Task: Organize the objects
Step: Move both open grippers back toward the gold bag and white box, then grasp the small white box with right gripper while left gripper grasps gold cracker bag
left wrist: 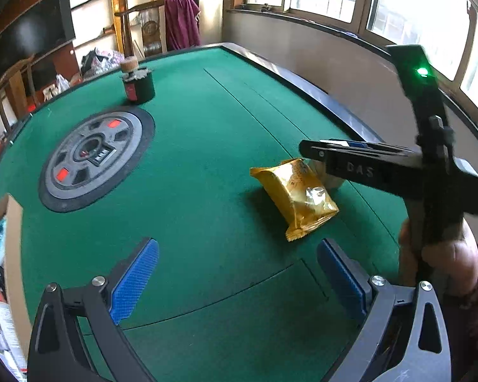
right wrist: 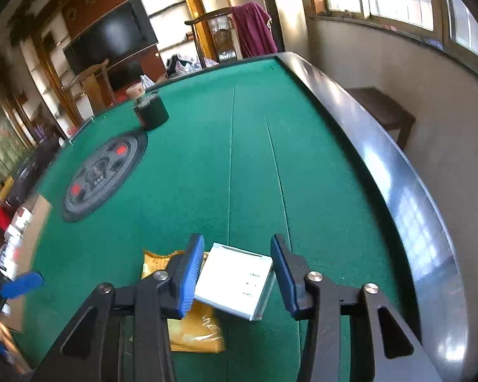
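A small white box point(right wrist: 235, 283) lies tilted between the blue pads of my right gripper point(right wrist: 237, 273). Both pads touch its sides, so the gripper is shut on it. Half under the box and under the left finger lies a yellow snack packet point(right wrist: 191, 334). In the left wrist view the same packet point(left wrist: 294, 197) rests on the green felt, ahead and to the right. The right gripper point(left wrist: 307, 150) reaches in over its far end and hides most of the box. My left gripper point(left wrist: 239, 280) hangs open above bare felt with nothing between its fingers.
A round grey console point(left wrist: 95, 156) with red buttons sits in the table's middle. A black canister point(left wrist: 138, 87) stands behind it. A cardboard box point(left wrist: 6, 222) of goods is at the left edge. The dark glossy rim point(right wrist: 398, 191) runs along the right, below the windows.
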`<act>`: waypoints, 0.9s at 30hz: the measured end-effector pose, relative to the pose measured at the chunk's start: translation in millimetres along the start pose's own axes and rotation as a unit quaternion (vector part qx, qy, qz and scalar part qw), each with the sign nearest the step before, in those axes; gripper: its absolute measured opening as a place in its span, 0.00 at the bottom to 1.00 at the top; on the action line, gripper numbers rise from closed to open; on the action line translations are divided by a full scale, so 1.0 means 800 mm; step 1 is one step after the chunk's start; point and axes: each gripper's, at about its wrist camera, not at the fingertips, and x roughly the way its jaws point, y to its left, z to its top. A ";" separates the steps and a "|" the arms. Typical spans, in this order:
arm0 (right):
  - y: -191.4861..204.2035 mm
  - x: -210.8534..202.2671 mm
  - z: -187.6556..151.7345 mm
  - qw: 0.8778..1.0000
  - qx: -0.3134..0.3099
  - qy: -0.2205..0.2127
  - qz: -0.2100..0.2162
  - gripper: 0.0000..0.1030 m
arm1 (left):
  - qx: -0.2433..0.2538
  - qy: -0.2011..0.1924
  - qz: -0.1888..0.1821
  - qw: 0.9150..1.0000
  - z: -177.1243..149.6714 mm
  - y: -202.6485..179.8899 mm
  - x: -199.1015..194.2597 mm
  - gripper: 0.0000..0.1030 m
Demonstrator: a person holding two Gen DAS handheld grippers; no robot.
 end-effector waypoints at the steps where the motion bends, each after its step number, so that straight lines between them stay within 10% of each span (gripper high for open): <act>1: -0.001 -0.003 -0.001 1.000 -0.001 -0.003 -0.010 0.44 | -0.002 0.004 -0.005 1.000 0.002 -0.002 0.004 0.96; 18: -0.081 -0.014 0.002 0.991 0.132 -0.014 0.002 0.44 | 0.092 0.022 -0.026 0.995 0.041 -0.090 0.105 0.96; 20: -0.078 -0.013 0.002 0.992 0.129 -0.013 0.001 0.45 | 0.089 0.026 -0.043 0.995 0.038 -0.092 0.110 0.89; 23: -0.076 -0.009 0.001 0.992 0.123 -0.009 0.000 0.46 | 0.087 0.026 -0.040 0.995 0.042 -0.084 0.100 0.48; 27: -0.070 -0.006 0.001 0.994 0.111 -0.008 -0.006 0.47 | 0.058 0.028 -0.054 0.996 0.041 -0.051 0.083 0.42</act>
